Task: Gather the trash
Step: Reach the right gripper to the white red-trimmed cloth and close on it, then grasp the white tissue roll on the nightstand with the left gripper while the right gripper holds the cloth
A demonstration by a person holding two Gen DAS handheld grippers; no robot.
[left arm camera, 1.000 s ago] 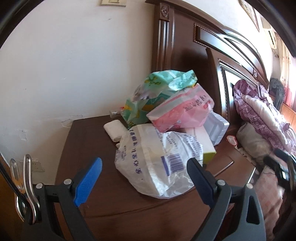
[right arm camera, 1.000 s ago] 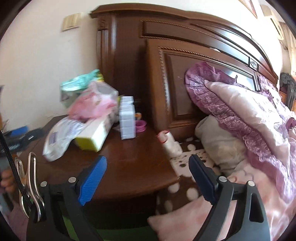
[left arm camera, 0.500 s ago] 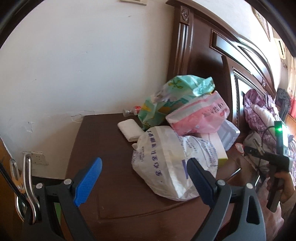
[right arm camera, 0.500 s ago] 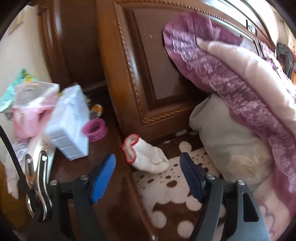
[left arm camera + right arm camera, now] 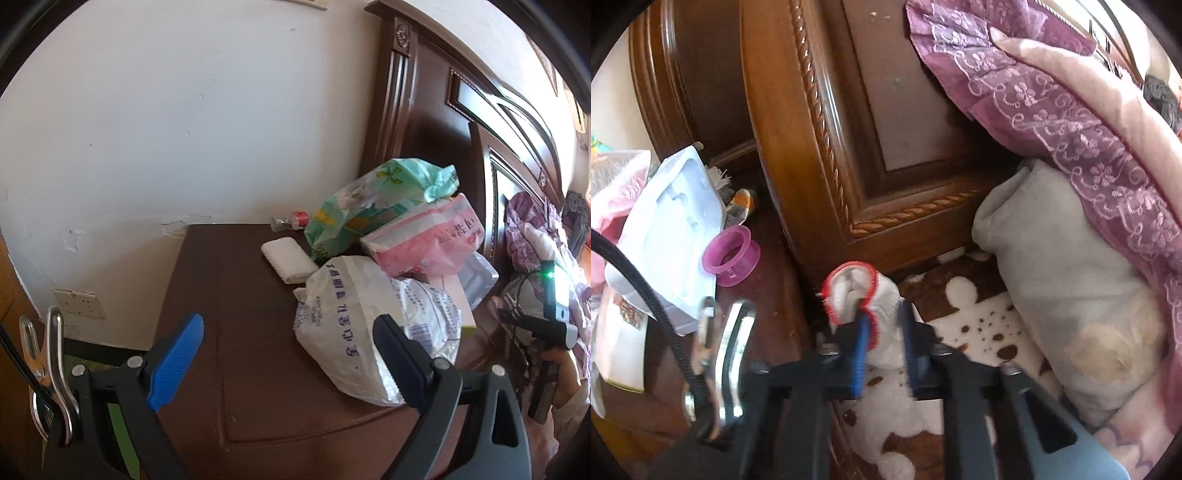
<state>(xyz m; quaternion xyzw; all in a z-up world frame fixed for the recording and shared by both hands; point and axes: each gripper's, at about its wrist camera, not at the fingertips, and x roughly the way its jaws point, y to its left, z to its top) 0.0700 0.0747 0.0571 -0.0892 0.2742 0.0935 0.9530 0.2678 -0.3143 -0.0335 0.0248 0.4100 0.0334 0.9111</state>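
In the right wrist view my right hand-held gripper (image 5: 882, 343) has just been closing, and its two blue pads now pinch the white sock with the red trim (image 5: 862, 299) in the lower middle of the frame. The sock lies at the near edge of the spotted blanket (image 5: 964, 314) on the bed, just beside the corner of the dark wooden worktop (image 5: 775, 295) and below the carved headboard (image 5: 820, 147). Its long axis runs from the pads up and away toward the headboard, tilted a little to the left, and the red-edged opening points away from me. The pads hold it across this axis, near the body end, so I judge that a straight lift upward should free it without dragging the blanket. The right hand is clearly the nearer one, because the sock does not show in the left wrist view at all. There my left hand-held gripper (image 5: 288, 354) stands wide open with nothing between the jaws, above the worktop, and the white plastic bag with blue print (image 5: 354, 325) lies just ahead and to the right of it. The pink package (image 5: 428, 240) and the green package (image 5: 376, 199) are stacked behind that bag.
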